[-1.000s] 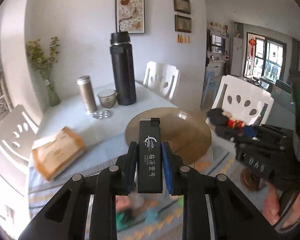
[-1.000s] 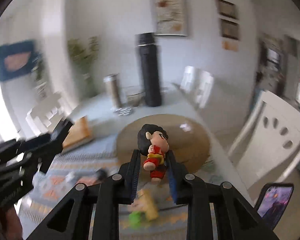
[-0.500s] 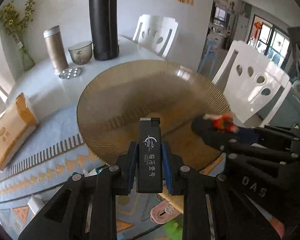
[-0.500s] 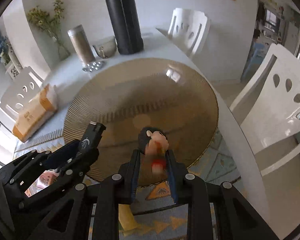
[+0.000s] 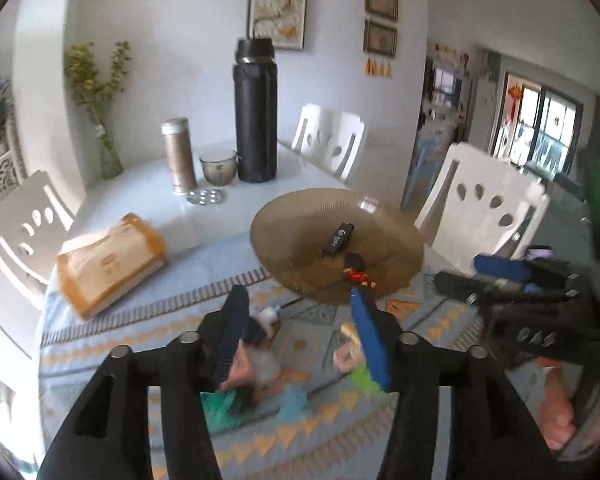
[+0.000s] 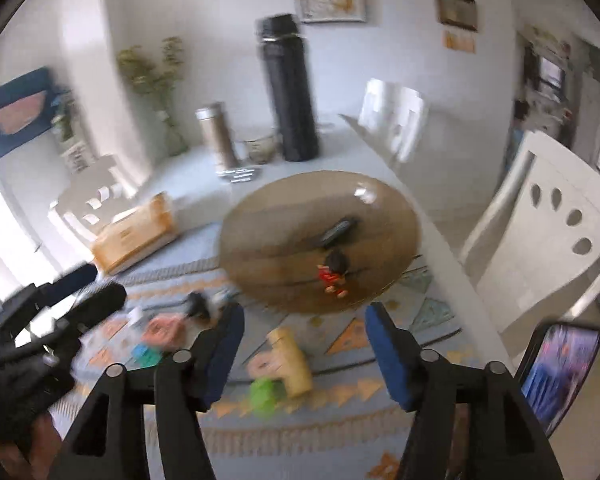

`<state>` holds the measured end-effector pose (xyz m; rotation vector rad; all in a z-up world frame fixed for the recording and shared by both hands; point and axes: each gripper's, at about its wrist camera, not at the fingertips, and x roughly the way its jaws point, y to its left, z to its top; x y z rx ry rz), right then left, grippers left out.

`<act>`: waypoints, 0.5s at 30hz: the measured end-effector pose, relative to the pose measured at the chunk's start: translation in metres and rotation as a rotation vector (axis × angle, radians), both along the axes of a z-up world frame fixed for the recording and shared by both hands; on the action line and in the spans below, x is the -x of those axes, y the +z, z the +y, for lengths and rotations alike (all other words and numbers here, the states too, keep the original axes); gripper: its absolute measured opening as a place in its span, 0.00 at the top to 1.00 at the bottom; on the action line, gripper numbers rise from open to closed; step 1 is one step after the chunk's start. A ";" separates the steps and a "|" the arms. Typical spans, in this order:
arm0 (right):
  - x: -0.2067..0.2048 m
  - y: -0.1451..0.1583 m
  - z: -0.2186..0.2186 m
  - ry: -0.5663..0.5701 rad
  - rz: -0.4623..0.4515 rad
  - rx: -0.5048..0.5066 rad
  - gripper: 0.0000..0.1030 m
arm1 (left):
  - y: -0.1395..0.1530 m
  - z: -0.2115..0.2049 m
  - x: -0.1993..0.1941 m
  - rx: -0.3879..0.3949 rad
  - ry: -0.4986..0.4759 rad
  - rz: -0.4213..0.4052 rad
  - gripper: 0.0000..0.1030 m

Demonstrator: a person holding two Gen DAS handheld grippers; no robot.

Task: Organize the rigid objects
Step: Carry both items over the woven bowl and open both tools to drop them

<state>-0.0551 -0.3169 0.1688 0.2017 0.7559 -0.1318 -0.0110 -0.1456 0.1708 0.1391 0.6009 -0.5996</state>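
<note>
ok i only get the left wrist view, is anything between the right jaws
observer: no, the right gripper has its jaws opening and nothing is between them.
operator: what lies below it then
observer: a tan block toy lies flat there, not touching either pad.
operator: anything next to that
observer: a blurred green piece right against its near end.
operator: and further to the right
observer: a phone with a lit screen, low at the right edge of the right wrist view.
</note>
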 end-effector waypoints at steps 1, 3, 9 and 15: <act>0.009 -0.004 0.012 0.036 -0.009 -0.002 0.39 | 0.000 0.015 0.011 0.017 0.008 -0.003 0.40; 0.022 -0.017 0.032 0.096 -0.028 -0.023 0.39 | -0.009 0.045 0.030 0.049 0.045 -0.010 0.27; 0.028 -0.081 0.073 0.146 -0.065 0.057 0.39 | -0.069 0.099 0.035 0.052 0.213 0.090 0.25; 0.019 -0.110 0.067 0.118 -0.050 0.076 0.39 | -0.133 0.114 0.021 0.031 0.321 0.156 0.25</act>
